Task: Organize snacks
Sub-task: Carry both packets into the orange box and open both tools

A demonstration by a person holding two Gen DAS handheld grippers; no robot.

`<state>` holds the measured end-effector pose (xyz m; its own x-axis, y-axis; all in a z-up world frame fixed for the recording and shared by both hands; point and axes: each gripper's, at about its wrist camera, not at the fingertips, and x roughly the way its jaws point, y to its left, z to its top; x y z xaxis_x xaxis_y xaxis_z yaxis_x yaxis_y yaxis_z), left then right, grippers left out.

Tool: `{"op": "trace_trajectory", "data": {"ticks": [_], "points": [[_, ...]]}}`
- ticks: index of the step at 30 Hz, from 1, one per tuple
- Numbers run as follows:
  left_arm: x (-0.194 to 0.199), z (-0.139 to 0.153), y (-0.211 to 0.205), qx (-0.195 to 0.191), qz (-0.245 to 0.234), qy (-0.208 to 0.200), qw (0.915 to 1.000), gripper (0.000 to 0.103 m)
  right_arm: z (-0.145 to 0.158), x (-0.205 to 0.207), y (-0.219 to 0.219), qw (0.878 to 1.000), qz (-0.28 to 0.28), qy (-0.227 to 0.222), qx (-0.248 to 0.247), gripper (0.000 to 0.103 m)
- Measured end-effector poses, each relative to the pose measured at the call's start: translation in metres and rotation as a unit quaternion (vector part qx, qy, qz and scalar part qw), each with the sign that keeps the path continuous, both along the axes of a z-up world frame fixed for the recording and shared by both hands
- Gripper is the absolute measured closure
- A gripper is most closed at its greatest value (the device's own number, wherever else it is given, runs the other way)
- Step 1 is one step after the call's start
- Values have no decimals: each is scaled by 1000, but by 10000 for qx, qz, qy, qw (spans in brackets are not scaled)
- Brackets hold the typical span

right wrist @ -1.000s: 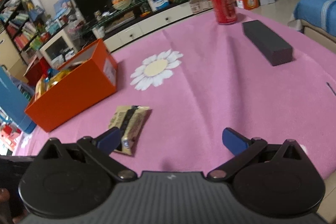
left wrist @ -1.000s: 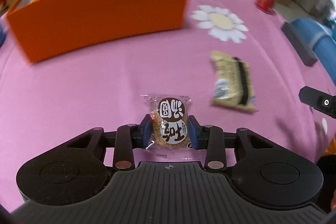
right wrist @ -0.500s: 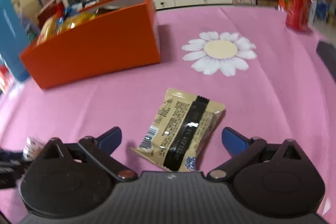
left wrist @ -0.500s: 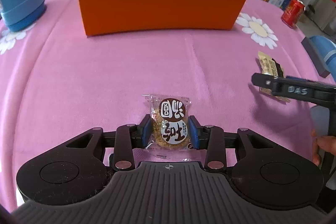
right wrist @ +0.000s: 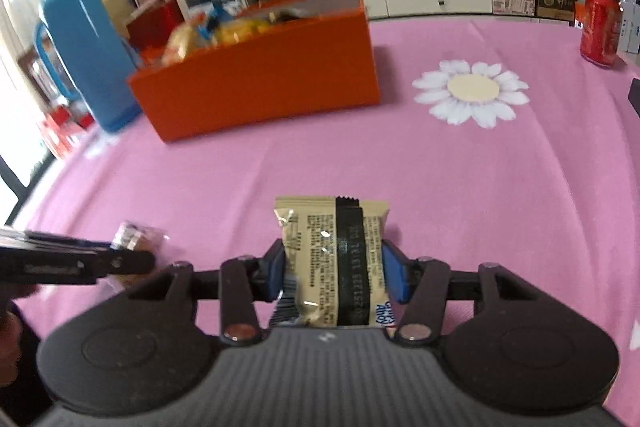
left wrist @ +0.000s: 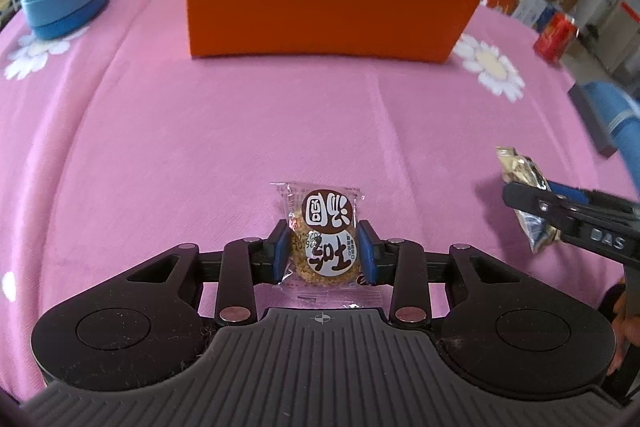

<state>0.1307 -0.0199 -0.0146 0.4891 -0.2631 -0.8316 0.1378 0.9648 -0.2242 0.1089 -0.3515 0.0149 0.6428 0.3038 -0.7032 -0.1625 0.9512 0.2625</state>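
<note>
Between left gripper (left wrist: 323, 253) pads: cracker packet (left wrist: 323, 239); right gripper (right wrist: 335, 275) clamps beige packet (right wrist: 334, 259)

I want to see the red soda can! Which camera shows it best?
The right wrist view: the red soda can stands sharp and whole on the pink tablecloth. In the left wrist view it is small, blurry and far off by the edge.

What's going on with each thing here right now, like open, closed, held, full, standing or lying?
left gripper: shut on the round snack.
round snack: sealed, held.
right gripper: shut on the beige snack.
beige snack: sealed, held.
orange box: open-topped, standing on the pink cloth, holding several snack packs.
blue thermos: upright, cap on.
red can: upright; top not readable.
</note>
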Motion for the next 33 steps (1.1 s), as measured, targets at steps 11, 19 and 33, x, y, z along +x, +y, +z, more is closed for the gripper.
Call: {"op": "trace_trajectory", "data": {"ticks": [11, 19, 33], "points": [[100, 98, 15, -41, 246, -1196, 9925, 101, 99, 102, 9, 9899, 204, -1401, 21, 45], [224, 96, -18, -63, 51, -1438, 9896, 101, 76, 238, 46, 9902, 513, -1290, -168, 45], [246, 52, -28, -40, 41, -1409, 9900, 75, 29, 271, 60, 9938, 572, -896, -312, 25]]}}
